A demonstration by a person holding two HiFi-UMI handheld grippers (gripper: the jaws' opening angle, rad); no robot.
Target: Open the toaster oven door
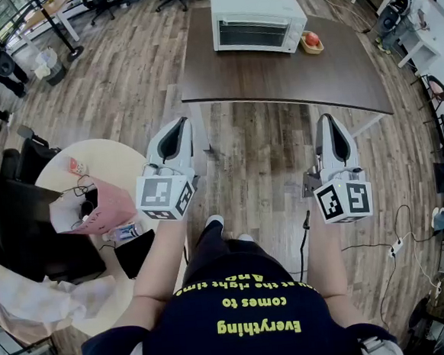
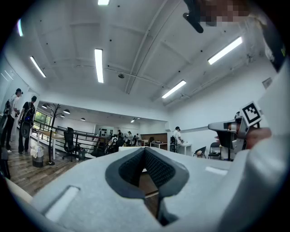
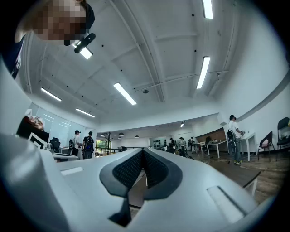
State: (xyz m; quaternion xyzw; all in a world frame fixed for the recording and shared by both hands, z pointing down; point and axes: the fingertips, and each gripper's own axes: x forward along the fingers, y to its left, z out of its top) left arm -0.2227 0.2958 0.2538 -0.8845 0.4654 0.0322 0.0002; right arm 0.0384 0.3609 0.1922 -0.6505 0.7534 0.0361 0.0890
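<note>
A white toaster oven (image 1: 258, 19) stands at the far end of a dark brown table (image 1: 275, 73), its glass door closed. My left gripper (image 1: 174, 129) is held over the wooden floor, short of the table's near edge, shut with nothing in it. My right gripper (image 1: 331, 122) hangs level with it to the right, shut and empty too. In the left gripper view the left gripper (image 2: 145, 150) has its dark pads pressed together; the right gripper (image 2: 233, 128) shows at that view's right. In the right gripper view the right gripper (image 3: 143, 152) is likewise shut. The oven is hidden in both gripper views.
A small basket with a red fruit (image 1: 311, 41) sits beside the oven. A round pale table (image 1: 102, 167) with a pink bag (image 1: 104, 209) stands at my left. Cables and a power strip (image 1: 396, 246) lie on the floor at right. People and office chairs fill the room's far side.
</note>
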